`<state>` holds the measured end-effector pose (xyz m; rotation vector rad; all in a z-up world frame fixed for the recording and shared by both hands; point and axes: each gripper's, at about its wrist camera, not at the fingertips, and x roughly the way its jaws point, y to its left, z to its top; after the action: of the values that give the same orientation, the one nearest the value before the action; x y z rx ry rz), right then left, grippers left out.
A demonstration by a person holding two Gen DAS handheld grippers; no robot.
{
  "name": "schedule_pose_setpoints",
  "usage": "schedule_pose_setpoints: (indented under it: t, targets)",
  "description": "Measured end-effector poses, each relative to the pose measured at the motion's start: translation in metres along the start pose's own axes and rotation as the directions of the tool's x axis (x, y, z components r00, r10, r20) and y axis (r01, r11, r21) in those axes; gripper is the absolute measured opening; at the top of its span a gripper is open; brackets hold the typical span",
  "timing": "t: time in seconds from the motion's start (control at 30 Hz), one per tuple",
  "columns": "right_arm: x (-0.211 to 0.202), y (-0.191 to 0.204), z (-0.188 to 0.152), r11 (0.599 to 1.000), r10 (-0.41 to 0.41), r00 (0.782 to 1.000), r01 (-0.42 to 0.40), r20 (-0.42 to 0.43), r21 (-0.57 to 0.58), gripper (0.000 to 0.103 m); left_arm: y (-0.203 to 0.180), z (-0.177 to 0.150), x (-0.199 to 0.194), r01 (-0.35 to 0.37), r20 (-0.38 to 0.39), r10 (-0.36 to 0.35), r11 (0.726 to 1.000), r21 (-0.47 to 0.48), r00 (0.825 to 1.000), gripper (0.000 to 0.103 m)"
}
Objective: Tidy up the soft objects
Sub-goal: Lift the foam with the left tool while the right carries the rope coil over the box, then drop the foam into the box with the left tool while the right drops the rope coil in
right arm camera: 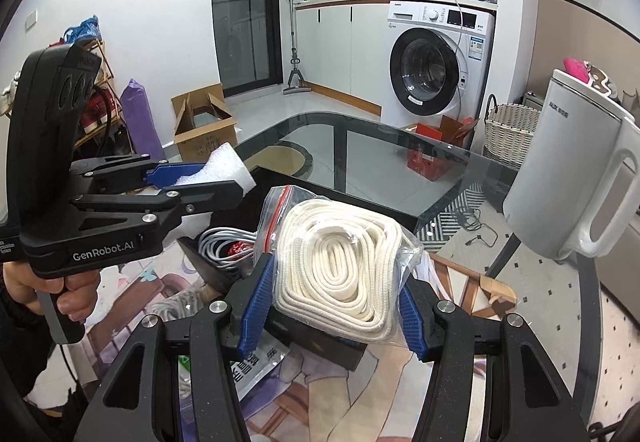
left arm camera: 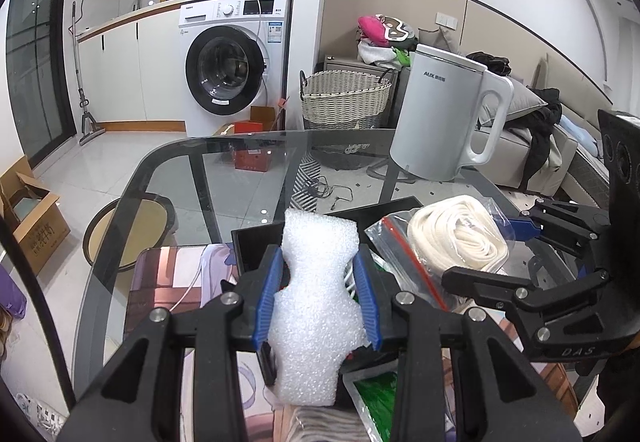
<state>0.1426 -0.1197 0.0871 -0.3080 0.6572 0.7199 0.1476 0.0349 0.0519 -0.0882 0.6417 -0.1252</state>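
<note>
My left gripper (left arm camera: 318, 296) is shut on a white foam block (left arm camera: 318, 302) and holds it above a black box (left arm camera: 256, 246). It also shows in the right wrist view (right arm camera: 192, 182) at the left, with the foam block (right arm camera: 226, 164) sticking out. My right gripper (right arm camera: 330, 306) is shut on a clear zip bag of coiled white rope (right arm camera: 340, 262), held over the black box (right arm camera: 324, 346). The bag of rope (left arm camera: 460, 234) shows in the left wrist view, right of the foam, in the right gripper (left arm camera: 490, 250).
The black box holds grey cable (right arm camera: 224, 246) and stands on a printed mat (left arm camera: 172, 278) on a glass table (left arm camera: 224, 178). A white kettle (left arm camera: 444, 118) stands at the table's far right. A green packet (left arm camera: 376, 406) lies below the box.
</note>
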Motion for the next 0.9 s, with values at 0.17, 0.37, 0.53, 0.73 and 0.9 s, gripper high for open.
schedule_pose_setpoints:
  t: [0.17,0.37,0.53,0.73,0.9]
  targets:
    - [0.012,0.001,0.004,1.0,-0.004,1.0,0.004,-0.011,-0.014,0.057,0.001,0.003,0.013,0.001,-0.011,-0.001,1.0,-0.003,1.0,0.035]
    - [0.03,0.003,0.009,0.999,-0.021,0.999,0.02,-0.025,-0.034,0.057,0.002,0.005,0.026,-0.007,-0.021,0.007,1.0,-0.001,1.0,0.035]
    - [0.041,0.001,0.01,0.999,-0.019,0.999,0.017,-0.032,-0.047,0.057,0.005,0.004,0.034,-0.017,-0.033,0.017,1.0,-0.005,0.999,0.035]
    - [0.055,0.001,0.01,0.998,-0.001,0.999,-0.002,-0.053,-0.062,0.06,0.009,0.002,0.038,-0.027,-0.046,0.026,1.0,-0.011,0.999,0.035]
    - [0.054,0.006,0.007,0.995,0.01,0.998,-0.015,-0.056,-0.094,0.077,0.009,0.004,0.038,-0.02,-0.042,0.02,1.0,-0.01,0.999,0.035]
